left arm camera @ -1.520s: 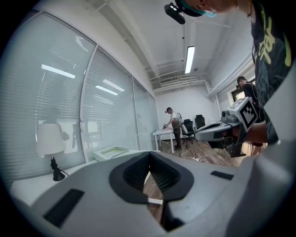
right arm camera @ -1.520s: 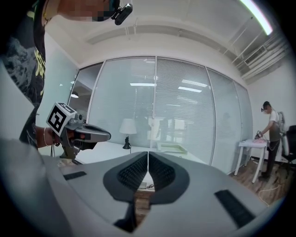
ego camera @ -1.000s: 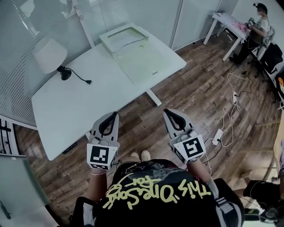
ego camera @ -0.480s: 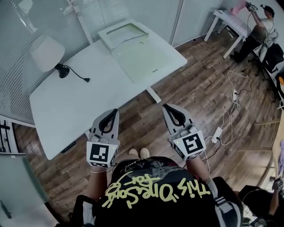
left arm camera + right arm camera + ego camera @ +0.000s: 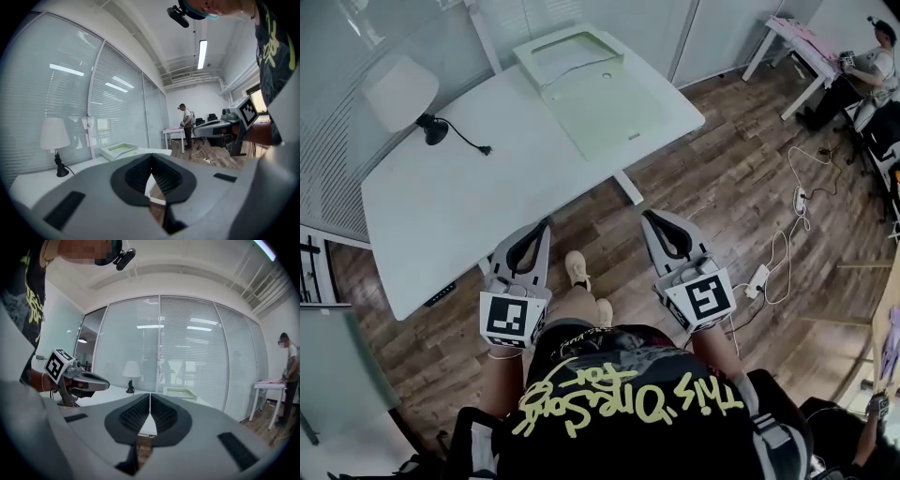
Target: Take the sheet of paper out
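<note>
Right now both tools hang in front of the person's waist, well apart from the white rectangular desk (image 5: 441, 216); the grey left gripper (image 5: 544, 226) has its two black-padded jaws pressed together with nothing between them, and its own view shows the pads meeting along one line; the grey right gripper (image 5: 648, 217) is closed in the same way, also empty, and sits level with the left one, a gap between the two. Both point toward the near edge of the desk without touching it; one pale shoe (image 5: 575, 267) shows on the dark wooden floor (image 5: 722, 187) between them.

At the far end of the desk lies a pale green flat case (image 5: 614, 112), opened out; its raised-rim half is toward the glass wall with blinds (image 5: 356, 37), its flat half toward the desk's middle; the sheet of paper (image 5: 572, 56) shows only faintly inside the raised-rim half, too small to make out clearly. A white-shaded lamp with a black base (image 5: 398, 94) stands near the left corner of the desk, its black cord trailing across the top; a white power strip with cable (image 5: 759, 278) lies on the floor to the right.
</note>
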